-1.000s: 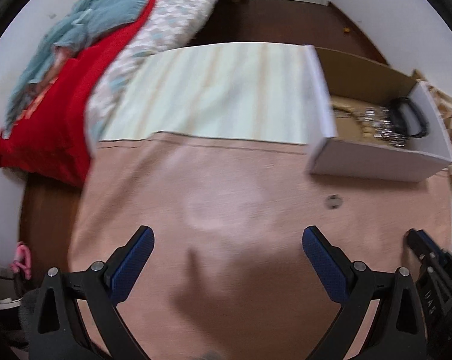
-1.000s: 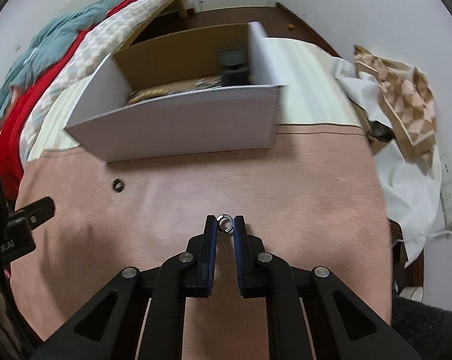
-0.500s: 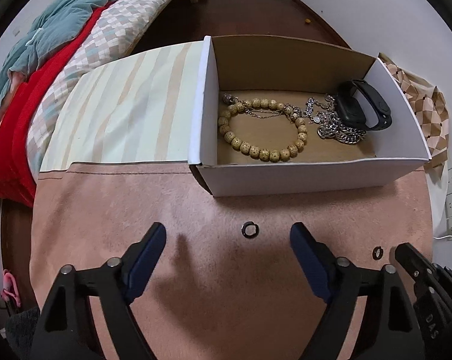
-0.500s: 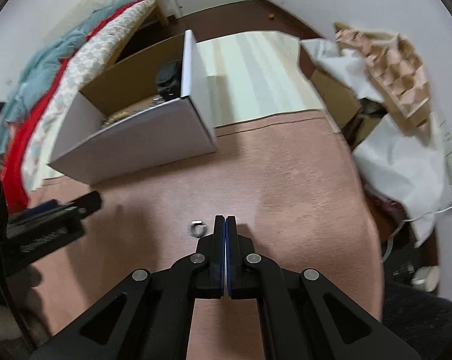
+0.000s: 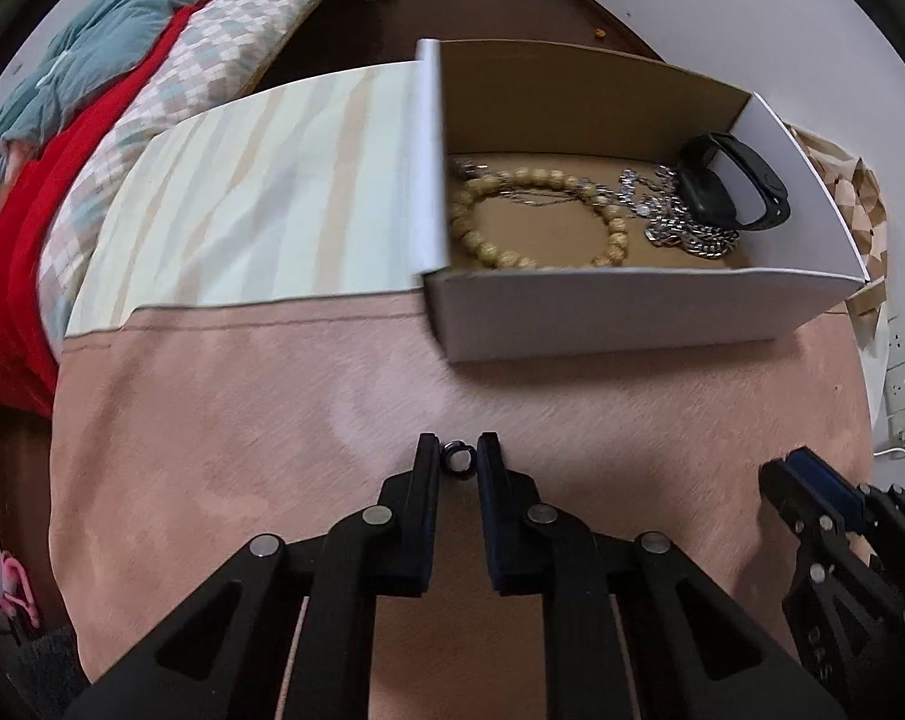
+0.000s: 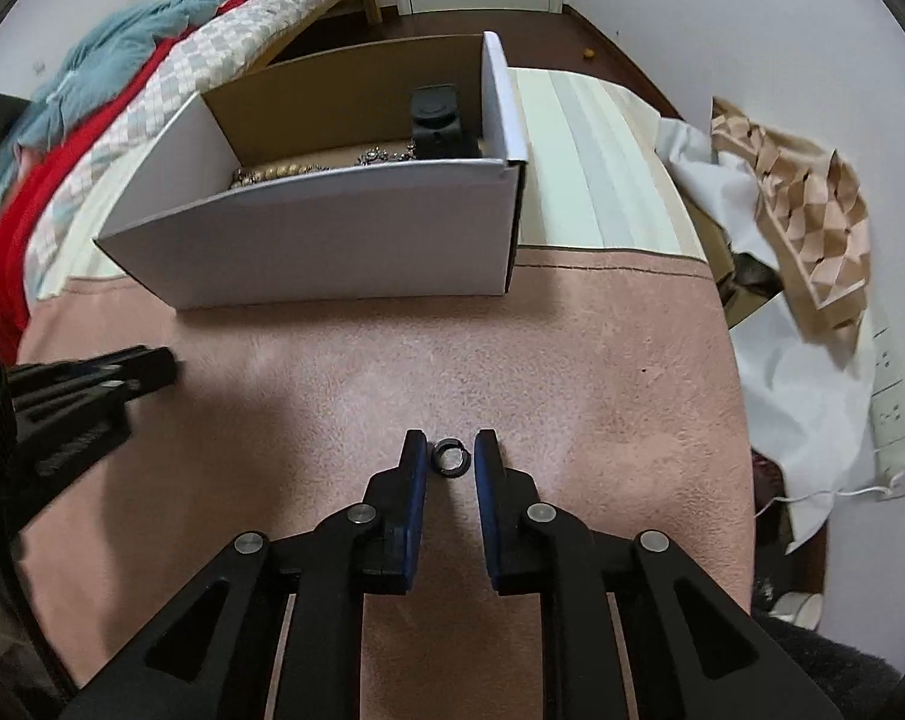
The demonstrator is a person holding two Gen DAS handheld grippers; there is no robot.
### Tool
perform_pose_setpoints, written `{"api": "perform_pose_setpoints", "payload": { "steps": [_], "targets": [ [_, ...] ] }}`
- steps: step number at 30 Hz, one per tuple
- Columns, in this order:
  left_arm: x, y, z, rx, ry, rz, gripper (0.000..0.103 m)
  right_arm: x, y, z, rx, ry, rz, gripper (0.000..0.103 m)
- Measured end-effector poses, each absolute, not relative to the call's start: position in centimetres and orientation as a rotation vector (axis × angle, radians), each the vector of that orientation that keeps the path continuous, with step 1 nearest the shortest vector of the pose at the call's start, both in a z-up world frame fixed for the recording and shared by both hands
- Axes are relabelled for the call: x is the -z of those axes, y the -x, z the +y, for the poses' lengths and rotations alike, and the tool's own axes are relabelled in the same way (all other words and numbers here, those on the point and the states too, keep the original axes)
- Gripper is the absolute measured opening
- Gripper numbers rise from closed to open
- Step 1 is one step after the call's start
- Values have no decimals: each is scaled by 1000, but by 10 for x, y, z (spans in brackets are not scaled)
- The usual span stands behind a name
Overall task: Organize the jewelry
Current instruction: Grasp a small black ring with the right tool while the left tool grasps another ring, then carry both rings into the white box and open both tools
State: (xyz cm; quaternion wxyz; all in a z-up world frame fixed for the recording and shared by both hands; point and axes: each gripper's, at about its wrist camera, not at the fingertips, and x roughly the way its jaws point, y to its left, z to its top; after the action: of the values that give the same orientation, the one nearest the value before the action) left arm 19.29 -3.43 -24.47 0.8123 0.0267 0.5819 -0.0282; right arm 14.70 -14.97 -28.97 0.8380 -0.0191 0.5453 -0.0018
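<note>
Left gripper (image 5: 458,461): black two-finger unit, pointing steeply downward; jaws drawn in to a narrow gap, pads pressed on a small dark ring (image 5: 458,461) at the fingertips. It also shows at the left edge of the right wrist view, blurred.

Right gripper (image 6: 450,459): black two-finger unit with blue pads, pointing steeply downward; jaws opening, a small ring (image 6: 450,459) between the fingertips with a slight gap on either side. Its tip also shows at the lower right of the left wrist view.
</note>
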Motion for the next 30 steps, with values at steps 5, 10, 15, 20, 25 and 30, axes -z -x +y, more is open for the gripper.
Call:
{"api": "perform_pose_setpoints", "payload": {
  "steps": [5,10,15,20,25,30],
  "targets": [
    [238,-178,-10,45,9,1259,10,289,-143,-148,10,28,1140,13],
    [228,-164,5,53,68,1266,10,281,-139,-163,5,-90,1139,13],
    [199,-162,-1,97,83,1227,10,252,-133,-170,-20,-159,1093,13],
    [152,-185,-20,170,113,1145,10,203,-153,-172,-81,-215,1024,13],
    [136,-244,-28,227,112,1131,10,183,-207,-167,-147,-251,1025,13],
    [150,-282,-36,262,103,1205,11,201,-248,-168,-160,-276,1120,13]
  ]
}}
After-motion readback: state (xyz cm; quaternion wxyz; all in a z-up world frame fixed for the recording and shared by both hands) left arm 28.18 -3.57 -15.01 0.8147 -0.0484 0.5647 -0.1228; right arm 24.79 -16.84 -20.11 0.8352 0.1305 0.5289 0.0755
